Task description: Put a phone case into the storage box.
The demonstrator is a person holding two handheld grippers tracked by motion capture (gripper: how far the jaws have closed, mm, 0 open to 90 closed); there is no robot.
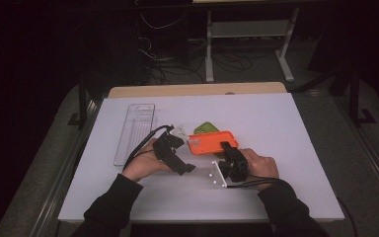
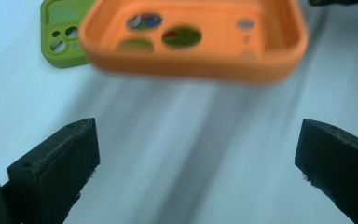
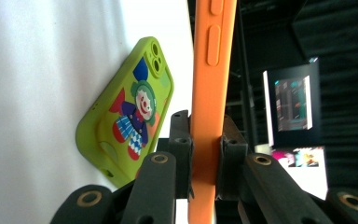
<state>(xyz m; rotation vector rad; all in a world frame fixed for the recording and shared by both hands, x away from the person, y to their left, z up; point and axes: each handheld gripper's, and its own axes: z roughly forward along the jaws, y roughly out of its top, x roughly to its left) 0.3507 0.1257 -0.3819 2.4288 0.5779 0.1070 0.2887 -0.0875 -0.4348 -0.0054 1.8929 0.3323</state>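
Nearest the table's front edge, two dark sleeves come in from the bottom of the high view, each hand holding a gripper. Right gripper (image 1: 225, 149) sits right of centre, a little back from the front edge, white plate facing the front edge. Its jaws are clamped on the orange phone case (image 1: 212, 142); in the right gripper view the pads pinch the case's long side wall (image 3: 209, 116), edge-on, side buttons visible further up. The case is held off the white table (image 1: 276, 123), hollow side facing the left gripper view, camera cut-outs visible (image 2: 193, 39).

Left gripper (image 1: 176, 148) is just left of the orange case, around the table's centre. Its jaws stand wide apart with nothing between them; in the left gripper view the two black pads (image 2: 58, 170) frame bare table, the orange case beyond their tips and not touching them.

Behind the orange case lies a green phone case (image 1: 207, 128), flat on the table near its middle, partly hidden by the orange one in the high view. The right gripper view shows a clown picture on its back (image 3: 130, 112); the left gripper view shows its camera corner (image 2: 60, 35).

Farther back and left, toward the table's left edge, a clear plastic tray (image 1: 135, 131) lies lengthwise, well apart from both cases. Contents cannot be told.
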